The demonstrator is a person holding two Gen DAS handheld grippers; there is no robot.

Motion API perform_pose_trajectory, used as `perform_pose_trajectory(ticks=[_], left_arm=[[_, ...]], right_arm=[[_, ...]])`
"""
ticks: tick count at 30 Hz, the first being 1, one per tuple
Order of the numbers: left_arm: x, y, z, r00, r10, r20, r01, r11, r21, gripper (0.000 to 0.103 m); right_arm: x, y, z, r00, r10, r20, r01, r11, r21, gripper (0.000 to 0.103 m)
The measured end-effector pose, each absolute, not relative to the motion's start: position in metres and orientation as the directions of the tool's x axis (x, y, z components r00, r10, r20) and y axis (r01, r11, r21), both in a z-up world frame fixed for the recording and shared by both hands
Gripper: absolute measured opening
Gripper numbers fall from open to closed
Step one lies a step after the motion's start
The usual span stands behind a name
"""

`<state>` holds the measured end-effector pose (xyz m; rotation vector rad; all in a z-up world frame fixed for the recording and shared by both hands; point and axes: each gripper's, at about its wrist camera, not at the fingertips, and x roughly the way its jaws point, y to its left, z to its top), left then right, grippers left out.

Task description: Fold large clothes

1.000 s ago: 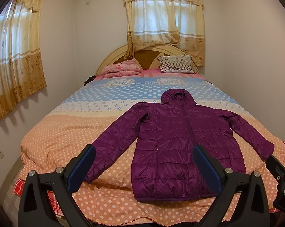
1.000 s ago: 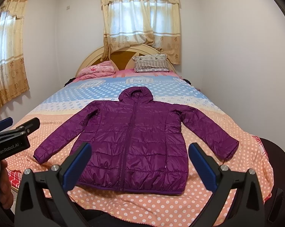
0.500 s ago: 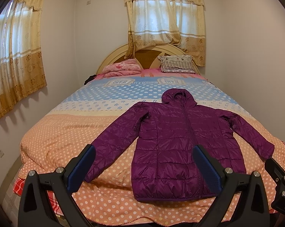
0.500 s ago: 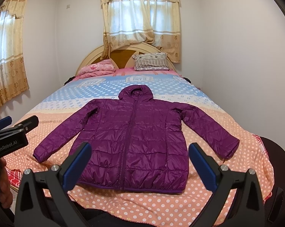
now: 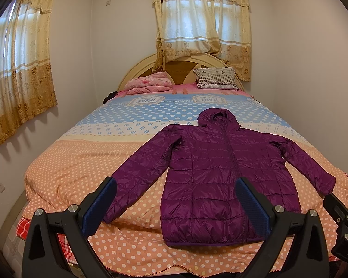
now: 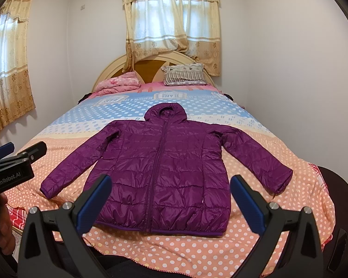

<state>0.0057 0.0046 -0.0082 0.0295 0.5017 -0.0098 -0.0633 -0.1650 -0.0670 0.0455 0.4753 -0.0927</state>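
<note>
Jacket: a purple quilted hooded jacket (image 5: 222,180) is lying flat and face up on the near half of the bed, zipped shut, hood pointing to the far end, hem toward the near edge.
Sleeves: both are spreading outward and down; the left cuff (image 6: 48,188) and the right cuff (image 6: 281,181) are resting on the orange dotted part of the cover.
Bed: a bedspread (image 5: 81,162) with white dots is covering it, orange near, blue far.
Far end: a pink folded blanket (image 5: 148,84) is sitting on the left and a striped pillow (image 5: 216,78) on the right, both against the rounded headboard (image 6: 148,66).
Left gripper (image 5: 176,205): its blue-padded fingers are standing wide apart, holding nothing, hovering over the near edge above the jacket's left sleeve and hem.
Right gripper (image 6: 170,200): its fingers are likewise spreading wide and empty, framing the jacket's lower body without touching it.
Hand: part of a person's hand (image 6: 4,222) is showing at the left edge of the right wrist view, below the other gripper's body.
</note>
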Motion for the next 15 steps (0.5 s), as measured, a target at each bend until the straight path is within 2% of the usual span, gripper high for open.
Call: perform_pose_trajectory(ticks=[15], left_arm=[[0.006,0.0043,-0.0085,0.876,-0.001,-0.482,0.016,1.0,0.026,0.102]], right_arm=[[-0.063,-0.1669,-0.069,0.882,-0.078,-0.465,0.1,0.995,0.023,0.103]])
